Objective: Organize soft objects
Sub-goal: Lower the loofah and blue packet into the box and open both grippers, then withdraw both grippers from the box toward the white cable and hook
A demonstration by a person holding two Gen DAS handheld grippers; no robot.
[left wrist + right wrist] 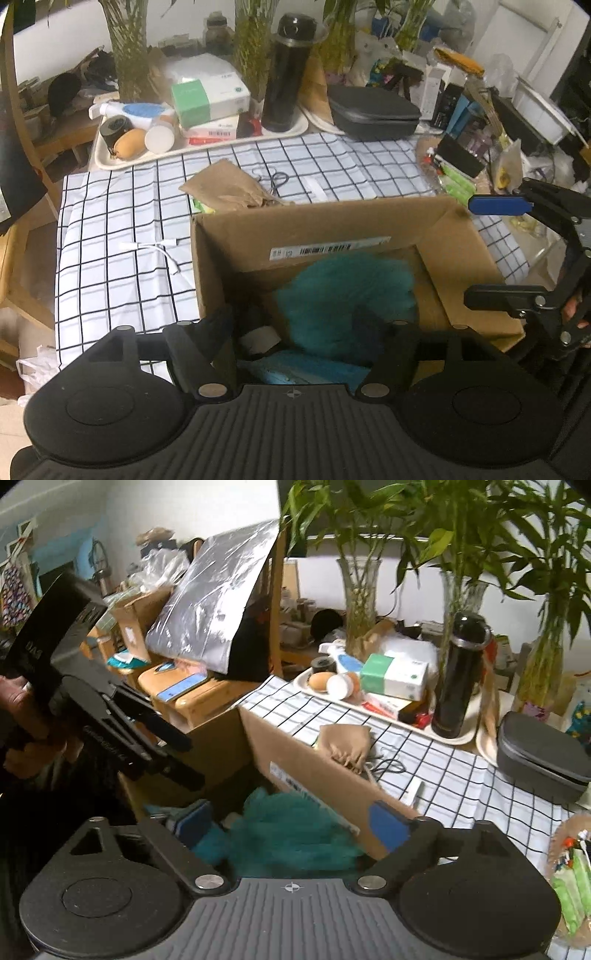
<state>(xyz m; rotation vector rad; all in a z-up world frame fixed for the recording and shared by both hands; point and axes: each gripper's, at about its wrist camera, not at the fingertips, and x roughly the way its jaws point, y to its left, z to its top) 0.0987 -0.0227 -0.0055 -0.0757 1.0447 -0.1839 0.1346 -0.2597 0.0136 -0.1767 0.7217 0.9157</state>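
Cardboard, cloth and fluff

The box (332,229) is matt brown cardboard with a glossy paper label; the teal soft object (343,295) inside looks fluffy, perhaps netting. The checked tablecloth (122,221) is smooth woven cloth, the flask (458,675) glossy black.

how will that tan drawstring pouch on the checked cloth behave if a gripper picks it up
The tan drawstring pouch looks like thin wrinkled fabric, so it will probably sag and fold rather than hold its shape. It lies slumped and fairly flat on the checked cloth, so it is likely light. Its gathered neck seems the easiest place to pinch.
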